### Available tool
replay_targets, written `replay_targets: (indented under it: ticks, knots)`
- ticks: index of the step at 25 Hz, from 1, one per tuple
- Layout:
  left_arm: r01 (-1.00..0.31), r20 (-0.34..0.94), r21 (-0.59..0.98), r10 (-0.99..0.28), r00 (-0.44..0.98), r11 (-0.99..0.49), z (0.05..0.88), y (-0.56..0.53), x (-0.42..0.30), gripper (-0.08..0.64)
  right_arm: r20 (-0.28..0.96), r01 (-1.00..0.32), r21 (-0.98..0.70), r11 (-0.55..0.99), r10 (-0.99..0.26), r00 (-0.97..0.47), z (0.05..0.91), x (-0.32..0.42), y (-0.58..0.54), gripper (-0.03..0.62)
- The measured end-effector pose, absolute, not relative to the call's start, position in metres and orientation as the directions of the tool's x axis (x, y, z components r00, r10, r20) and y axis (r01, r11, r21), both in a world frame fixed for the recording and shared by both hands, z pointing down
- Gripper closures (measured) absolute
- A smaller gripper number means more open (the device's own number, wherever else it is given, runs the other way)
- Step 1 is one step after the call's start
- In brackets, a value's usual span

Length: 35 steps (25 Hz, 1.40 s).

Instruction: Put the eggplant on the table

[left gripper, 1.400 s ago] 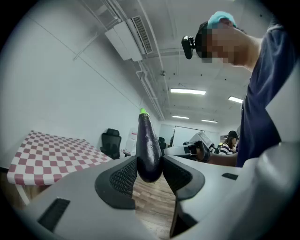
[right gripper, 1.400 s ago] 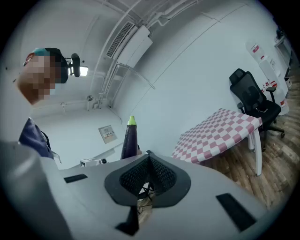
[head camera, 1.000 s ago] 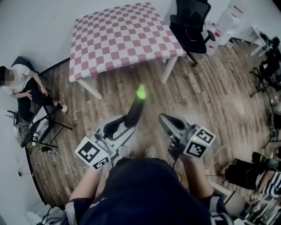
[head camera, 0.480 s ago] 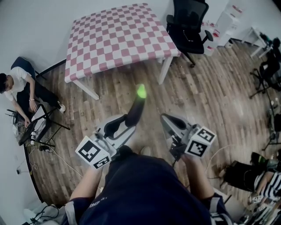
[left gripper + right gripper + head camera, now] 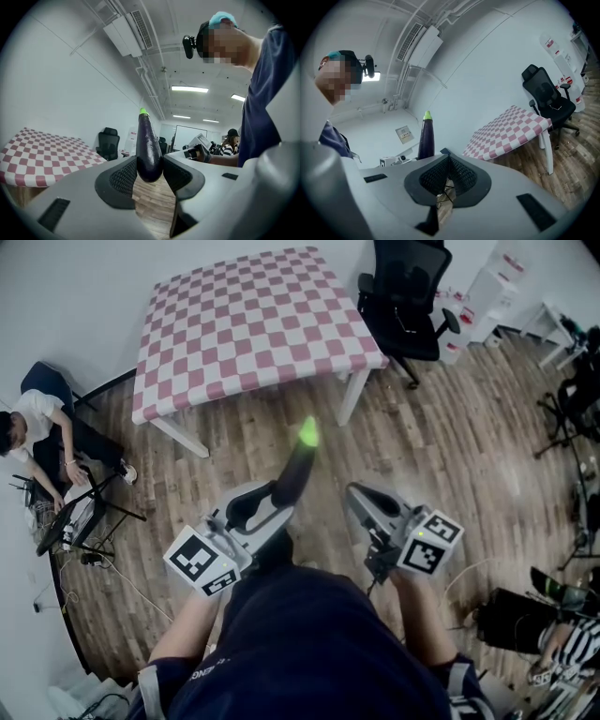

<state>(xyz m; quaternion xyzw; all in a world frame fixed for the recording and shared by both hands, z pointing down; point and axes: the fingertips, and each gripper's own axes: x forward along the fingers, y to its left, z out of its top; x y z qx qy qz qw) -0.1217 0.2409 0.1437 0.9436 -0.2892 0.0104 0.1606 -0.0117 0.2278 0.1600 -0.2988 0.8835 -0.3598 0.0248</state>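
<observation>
Within the left claw (image 5: 150, 174) the eggplant (image 5: 148, 143) is clamped upright, green cap up, while the right claw (image 5: 447, 174) alongside is clenched empty, so transport is in hand and the next move calls for reaching the checkered table (image 5: 253, 324), well ahead, then lowering.

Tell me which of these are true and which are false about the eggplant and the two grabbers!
1. The left gripper is holding the eggplant. True.
2. The eggplant is lying on the checkered table. False: it is held upright, green tip up, over the wooden floor, apart from the table.
3. The right gripper is holding something too. False: its jaws are closed together with nothing between them.
4. A black office chair stands beside the table. True.
</observation>
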Motion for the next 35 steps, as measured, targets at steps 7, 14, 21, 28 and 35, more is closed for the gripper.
replay_targets:
  ticks: [7, 14, 21, 28, 35]
  knots:
    - [-0.556, 0.105, 0.285, -0.551, 0.828, -0.781, 0.313, 0.207, -0.017, 0.365, 0.182, -0.522, -0.643, 0.560, -0.551, -0.815, 0.333, 0.097, 0.199, 0.574]
    - [-0.532, 0.132, 0.286, -0.518, 0.846, -0.797, 0.361, 0.060, -0.066, 0.365, 0.192, -0.534, -0.650, 0.540, -0.563, -0.804, 0.376, 0.041, 0.053, 0.574]
    - [-0.552, 0.193, 0.299, -0.517, 0.834, -0.778, 0.375, -0.017, -0.103, 0.365, 0.233, -0.526, -0.679, 0.512, -0.529, -0.816, 0.387, -0.001, -0.017, 0.574]
    - [-0.558, 0.251, 0.290, -0.500, 0.829, -0.778, 0.355, -0.065, -0.122, 0.365, 0.256, -0.536, -0.690, 0.487, -0.528, -0.810, 0.364, -0.015, -0.052, 0.574]
    - [-0.565, 0.271, 0.327, -0.498, 0.824, -0.758, 0.418, -0.157, -0.127, 0.365, 0.293, -0.561, -0.690, 0.457, -0.532, -0.794, 0.414, -0.008, -0.143, 0.574]
